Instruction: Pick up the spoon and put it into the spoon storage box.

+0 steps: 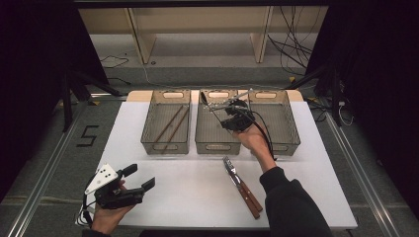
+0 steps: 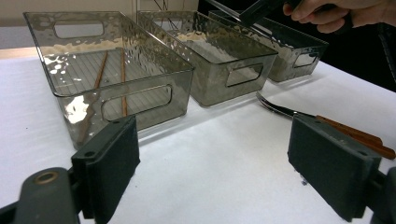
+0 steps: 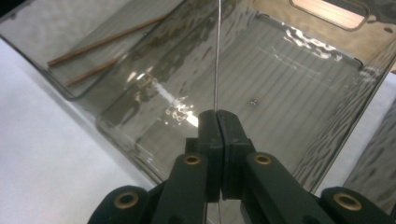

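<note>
Right gripper [image 3: 218, 122] jaws clenched on thin metal spoon [image 1: 213, 104] above ribbed smoky bin [image 3: 299, 84]; left gripper [image 2: 215, 163] jaws released.

The right gripper [image 1: 232, 109] hangs over the middle bin [image 1: 217, 146], jaws pressed together on what looks like a thin metal utensil. The left gripper [image 1: 139, 177] rests well short of that bin, jaws spread wide.

right claw [image 1: 232, 109] gripping spoon [image 1: 213, 104] over middle bin [image 1: 216, 146]
</note>
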The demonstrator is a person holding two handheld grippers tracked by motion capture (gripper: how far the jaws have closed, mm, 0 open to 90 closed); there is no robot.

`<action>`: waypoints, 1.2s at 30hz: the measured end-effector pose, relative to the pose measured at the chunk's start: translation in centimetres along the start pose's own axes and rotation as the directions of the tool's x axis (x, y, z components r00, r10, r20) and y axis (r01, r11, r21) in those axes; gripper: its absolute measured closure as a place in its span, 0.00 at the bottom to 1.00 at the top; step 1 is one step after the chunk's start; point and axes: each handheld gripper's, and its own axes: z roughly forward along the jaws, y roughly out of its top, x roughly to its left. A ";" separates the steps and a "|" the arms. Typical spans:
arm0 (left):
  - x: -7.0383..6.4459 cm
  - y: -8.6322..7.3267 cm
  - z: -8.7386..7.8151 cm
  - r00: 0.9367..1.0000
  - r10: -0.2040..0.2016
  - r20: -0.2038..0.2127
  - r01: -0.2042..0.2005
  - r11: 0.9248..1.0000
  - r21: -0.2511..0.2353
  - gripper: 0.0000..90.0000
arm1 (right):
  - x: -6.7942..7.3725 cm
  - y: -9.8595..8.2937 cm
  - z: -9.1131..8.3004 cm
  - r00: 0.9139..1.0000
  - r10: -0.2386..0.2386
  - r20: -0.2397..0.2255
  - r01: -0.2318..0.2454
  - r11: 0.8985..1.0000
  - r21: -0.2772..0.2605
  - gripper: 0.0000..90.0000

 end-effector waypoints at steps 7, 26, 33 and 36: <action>0.0 0.0 0.0 1.000 0.000 0.002 0.000 1.000 -0.002 0.18 | -0.4 0.0 1.0 0.999 0.030 0.017 -0.030 0.999 0.025 1.00; -0.1 -0.1 0.1 1.000 0.001 0.007 -0.001 1.000 -0.005 0.18 | -1.0 -0.3 3.4 0.996 0.067 0.060 -0.073 0.992 0.102 1.00; -0.1 -0.1 0.1 1.000 0.005 0.009 -0.005 1.000 -0.002 0.18 | -0.9 -0.5 4.0 0.995 0.071 0.066 -0.079 0.988 0.132 1.00; -0.1 -0.1 0.1 1.000 0.007 0.009 -0.007 1.000 -0.001 0.18 | -0.9 -0.6 4.2 0.995 0.074 0.063 -0.082 0.987 0.139 1.00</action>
